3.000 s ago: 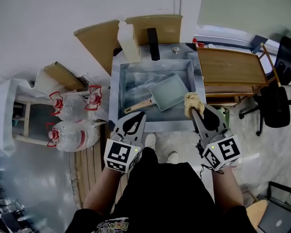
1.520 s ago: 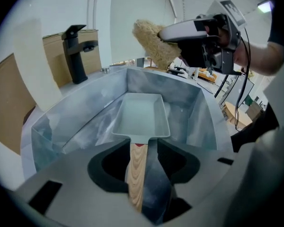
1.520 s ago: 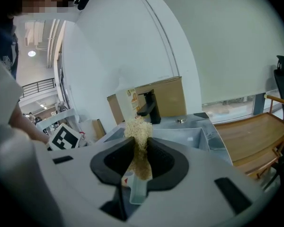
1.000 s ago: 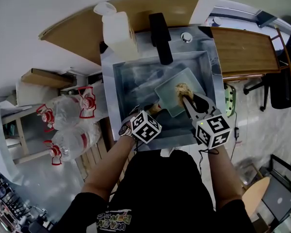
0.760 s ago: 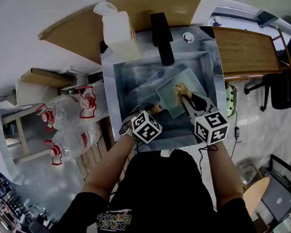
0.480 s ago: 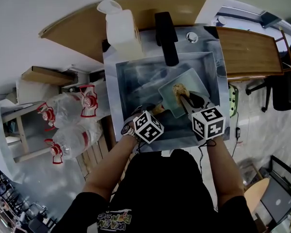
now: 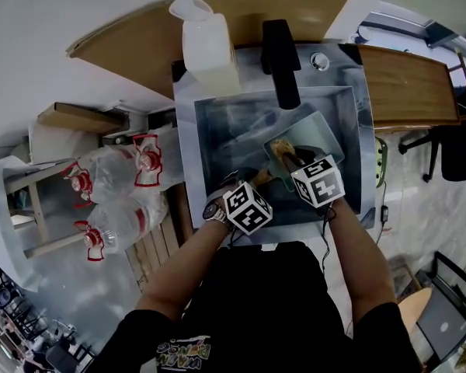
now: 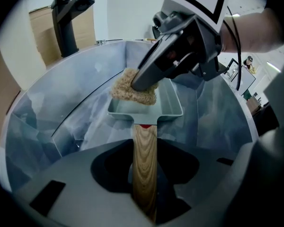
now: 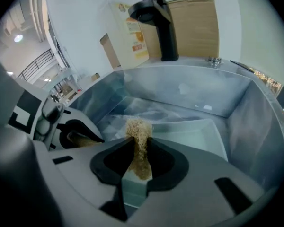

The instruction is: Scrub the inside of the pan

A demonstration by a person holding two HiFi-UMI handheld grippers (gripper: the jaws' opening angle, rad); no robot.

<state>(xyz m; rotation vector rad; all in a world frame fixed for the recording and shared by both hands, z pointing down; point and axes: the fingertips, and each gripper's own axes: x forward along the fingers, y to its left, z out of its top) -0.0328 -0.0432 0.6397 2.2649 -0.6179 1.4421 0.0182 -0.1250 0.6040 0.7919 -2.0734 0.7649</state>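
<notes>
A pale green square pan lies in the steel sink, its wooden handle pointing toward me. My left gripper has the handle between its jaws, which are closing, the tips against both sides of the wood. My right gripper is shut on a tan scrubbing sponge and presses it inside the pan near the handle end. In the right gripper view the sponge sticks out past the jaws over the pan floor.
A black faucet overhangs the sink's far edge, with a white jug beside it. A wooden worktop lies to the right. Large water bottles stand on the floor at the left.
The right gripper has slid the sponge across the pan toward the handle side. The left gripper stays at the handle. Three seconds ago both grippers were still above the sink's near edge.
</notes>
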